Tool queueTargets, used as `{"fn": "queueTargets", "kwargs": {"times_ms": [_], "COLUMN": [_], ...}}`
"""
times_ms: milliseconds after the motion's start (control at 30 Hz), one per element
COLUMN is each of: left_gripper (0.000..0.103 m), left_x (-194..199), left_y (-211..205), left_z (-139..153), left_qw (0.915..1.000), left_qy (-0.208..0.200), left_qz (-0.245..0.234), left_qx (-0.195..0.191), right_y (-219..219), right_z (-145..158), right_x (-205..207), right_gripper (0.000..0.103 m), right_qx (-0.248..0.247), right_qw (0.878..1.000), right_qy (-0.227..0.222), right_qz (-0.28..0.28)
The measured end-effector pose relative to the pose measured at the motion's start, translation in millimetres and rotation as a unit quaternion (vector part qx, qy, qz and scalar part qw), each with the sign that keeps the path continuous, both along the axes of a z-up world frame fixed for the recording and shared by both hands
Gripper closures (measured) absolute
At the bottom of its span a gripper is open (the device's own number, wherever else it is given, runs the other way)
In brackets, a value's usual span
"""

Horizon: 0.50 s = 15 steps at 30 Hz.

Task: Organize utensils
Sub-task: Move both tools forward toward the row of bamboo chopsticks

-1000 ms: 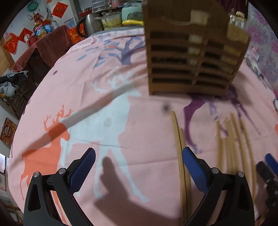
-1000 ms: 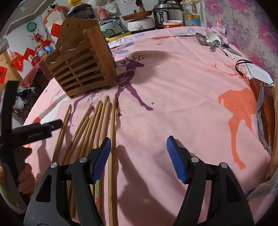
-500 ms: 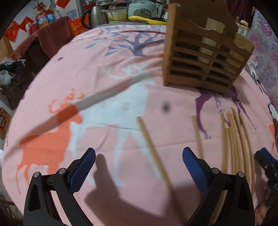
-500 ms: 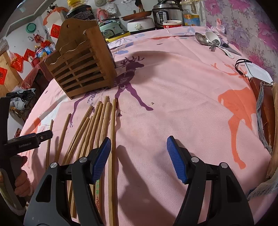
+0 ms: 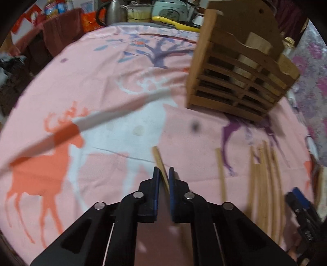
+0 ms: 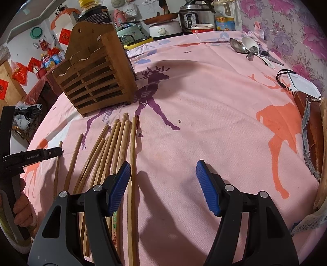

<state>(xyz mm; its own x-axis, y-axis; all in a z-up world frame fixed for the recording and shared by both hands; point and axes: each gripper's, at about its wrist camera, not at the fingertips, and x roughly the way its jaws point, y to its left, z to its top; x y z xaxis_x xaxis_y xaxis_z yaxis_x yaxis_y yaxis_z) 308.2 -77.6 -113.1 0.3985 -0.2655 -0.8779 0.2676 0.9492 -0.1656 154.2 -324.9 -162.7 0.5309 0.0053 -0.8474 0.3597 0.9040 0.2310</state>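
Several wooden chopsticks lie side by side on the pink deer tablecloth, in front of a slatted wooden utensil holder. In the left wrist view my left gripper is closing its jaws, and both blue pads press on a single chopstick lying apart from the pile. The holder stands beyond it to the right. The right wrist view shows that gripper at the left edge, over the same chopstick. My right gripper stands open just above the cloth, with nothing between its fingers and its left finger over the pile.
Metal and white spoons lie at the far right of the table. A white face mask and a brown pouch sit at the right edge. Cookers, a dark bottle and a kettle crowd the back.
My left gripper went from wide open to shut on one chopstick, after shifting left of the pile. The right gripper has not moved.
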Motion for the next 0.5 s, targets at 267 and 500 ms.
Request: {"fn": "queueTargets", "kwargs": {"times_ms": [267,500], "left_gripper": [0.096,0.094], "left_x": [-25.2,-12.4], "left_y": [-18.4,-5.6], "left_z": [-4.0,-5.7], "left_qw": [0.9972,0.9978], "left_qy": [-0.019,0.0], "left_qz": [-0.072,-0.054], "left_qx": [-0.007,-0.039], "right_y": [-4.4,5.8], "right_z": [-0.1,9.4], "right_x": [5.1,46.2], "right_gripper": [0.057,0.071], "right_qx": [0.045,0.032], "right_qw": [0.999,0.997], "right_qy": [-0.012,-0.013], "right_qz": [0.021,0.065]}}
